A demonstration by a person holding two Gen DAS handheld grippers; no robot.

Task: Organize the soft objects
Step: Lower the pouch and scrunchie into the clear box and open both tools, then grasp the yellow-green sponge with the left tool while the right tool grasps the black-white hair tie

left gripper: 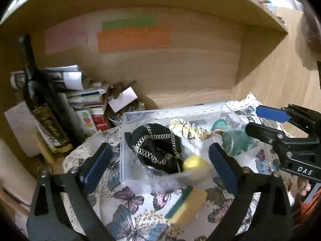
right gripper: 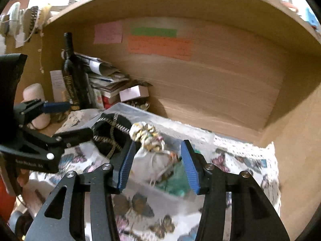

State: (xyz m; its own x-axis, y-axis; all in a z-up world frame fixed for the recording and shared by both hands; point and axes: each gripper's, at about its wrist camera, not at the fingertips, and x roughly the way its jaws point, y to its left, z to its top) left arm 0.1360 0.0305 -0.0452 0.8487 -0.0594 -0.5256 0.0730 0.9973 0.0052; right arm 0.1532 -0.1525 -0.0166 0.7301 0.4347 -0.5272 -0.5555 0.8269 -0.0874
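Left gripper (left gripper: 160,164) spread wide, nothing between the pads; it hangs over the near wall of the clear plastic bin (left gripper: 128,120). Right gripper (right gripper: 158,166) also wide apart, pads either side of a pale drawstring pouch (right gripper: 148,166) but not pressing it as far as can be seen. Bin sits on the butterfly-print cloth (left gripper: 128,198) inside a wooden shelf bay. In the bin, counted: one black cloth with chain trim (left gripper: 154,146), one yellow-and-white floral scrunchie (left gripper: 184,129), one green mesh bag (left gripper: 234,140), one yellow ball-like item (left gripper: 193,163), blurred. Outside, just before the bin on the cloth: one yellow sponge with green backing (left gripper: 188,204). Back left: one dark bottle (right gripper: 70,72), one stack of papers (right gripper: 106,76). Three sticky notes on the back panel: pink (right gripper: 108,32), green (right gripper: 153,32), orange (right gripper: 160,47)
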